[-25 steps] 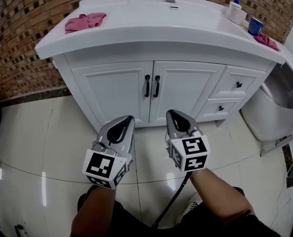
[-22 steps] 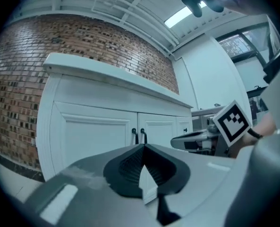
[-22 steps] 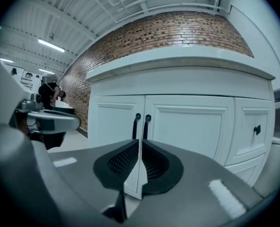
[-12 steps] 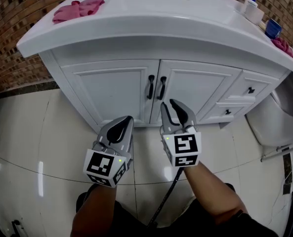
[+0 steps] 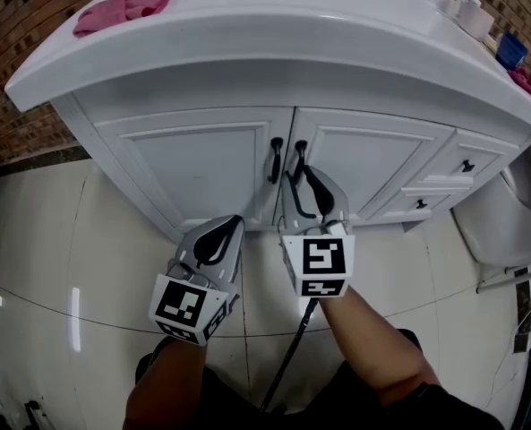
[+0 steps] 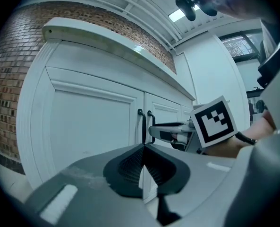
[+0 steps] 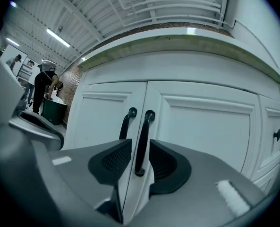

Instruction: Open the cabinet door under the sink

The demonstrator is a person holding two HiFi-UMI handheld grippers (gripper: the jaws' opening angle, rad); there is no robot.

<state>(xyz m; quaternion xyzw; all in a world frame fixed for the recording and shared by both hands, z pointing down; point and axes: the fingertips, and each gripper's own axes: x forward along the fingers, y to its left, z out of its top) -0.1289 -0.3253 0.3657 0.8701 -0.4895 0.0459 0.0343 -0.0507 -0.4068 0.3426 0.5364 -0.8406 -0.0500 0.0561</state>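
The white cabinet under the sink has two doors: the left door and the right door. Each has a black vertical handle by the centre seam: the left handle and the right handle. My right gripper is level at the seam with its jaws opening. The right handle shows in the gap between its pads, which do not press on it. My left gripper hangs back from the left door, lower, shut and holding nothing. In the left gripper view the left gripper sees the right gripper at the handles.
A pink cloth lies on the countertop at the left; a soap bottle and blue cup stand at the right. Two small drawers sit right of the doors, beside a white fixture. The floor is tiled.
The right gripper has moved forward to the door handles and its jaws have gone from shut to open. The left gripper stays shut, still short of the doors.
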